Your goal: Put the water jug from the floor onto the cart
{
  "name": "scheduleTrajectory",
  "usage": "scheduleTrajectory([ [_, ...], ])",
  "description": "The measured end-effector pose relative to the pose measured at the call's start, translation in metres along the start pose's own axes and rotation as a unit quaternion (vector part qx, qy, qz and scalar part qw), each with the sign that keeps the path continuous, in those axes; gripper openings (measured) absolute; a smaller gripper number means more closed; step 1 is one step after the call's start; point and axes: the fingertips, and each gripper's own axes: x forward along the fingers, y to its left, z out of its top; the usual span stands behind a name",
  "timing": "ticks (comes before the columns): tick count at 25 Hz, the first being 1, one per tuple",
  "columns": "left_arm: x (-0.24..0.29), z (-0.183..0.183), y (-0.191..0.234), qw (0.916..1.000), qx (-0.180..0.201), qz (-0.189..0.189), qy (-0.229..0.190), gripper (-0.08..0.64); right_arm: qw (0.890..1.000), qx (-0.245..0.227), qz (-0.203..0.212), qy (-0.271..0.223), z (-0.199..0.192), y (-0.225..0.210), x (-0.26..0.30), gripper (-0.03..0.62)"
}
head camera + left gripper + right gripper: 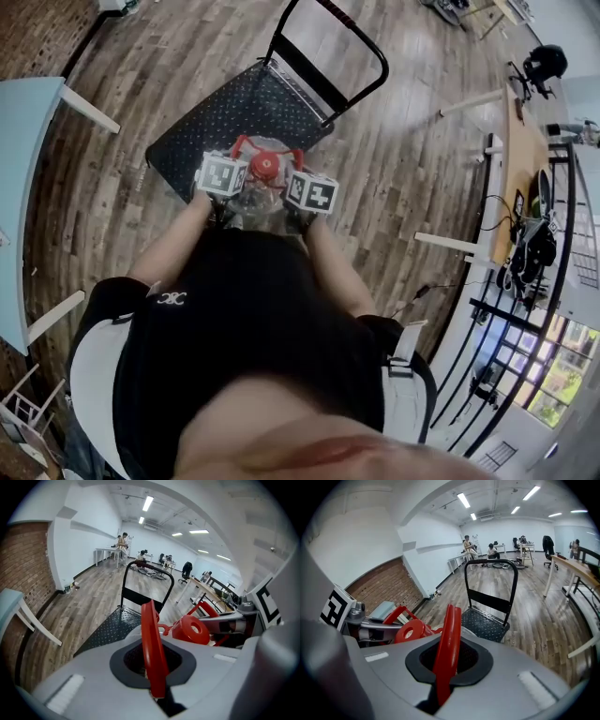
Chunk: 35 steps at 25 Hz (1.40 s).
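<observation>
A clear water jug (263, 208) with a red cap (265, 167) hangs in front of the person's body, at the near edge of the cart. My left gripper (223, 176) is shut on one red handle loop (152, 653) of the jug, which stands edge-on between its jaws. On the other side my right gripper (310, 192) is shut on the other red handle loop (446, 653). The red cap (192, 630) (408, 631) lies between the two grippers. The cart (246, 114) has a black studded deck and an upright black push handle (330, 54). Whether the jug touches the deck is hidden.
A light blue table (26, 187) stands at the left, over a wooden floor. A wooden desk (523, 169) with cables and a black railing (562, 281) are at the right. In the left gripper view, people (123, 543) and desks are far down the room.
</observation>
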Motion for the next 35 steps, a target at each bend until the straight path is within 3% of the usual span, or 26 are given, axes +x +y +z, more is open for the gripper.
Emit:
scheduleTrajectory([
  [4, 0.012, 0.007, 0.017, 0.9995, -0.028, -0.006, 0.010, 0.003, 1.000, -0.009, 0.011, 0.028, 0.006, 0.002, 0.022, 0.029],
  [9, 0.030, 0.003, 0.032, 0.9988, -0.029, 0.012, 0.036, 0.006, 0.996, -0.029, 0.039, 0.077, 0.006, -0.001, 0.050, 0.035],
  [15, 0.050, -0.004, 0.052, 0.9919, -0.093, 0.019, 0.085, 0.008, 0.985, -0.060, 0.076, 0.143, 0.007, 0.000, 0.085, 0.046],
  [22, 0.103, -0.020, 0.086, 0.9819, -0.117, 0.008, 0.148, 0.023, 0.983, -0.101, 0.058, 0.142, 0.011, -0.006, 0.151, 0.037],
  [30, 0.145, -0.040, 0.108, 0.9755, -0.156, 0.009, 0.155, 0.029, 0.977, -0.165, 0.043, 0.129, 0.010, -0.017, 0.205, 0.029],
  [35, 0.164, -0.045, 0.116, 0.9728, -0.165, 0.022, 0.161, 0.034, 0.974, -0.173, 0.037, 0.139, 0.008, -0.022, 0.228, 0.023],
])
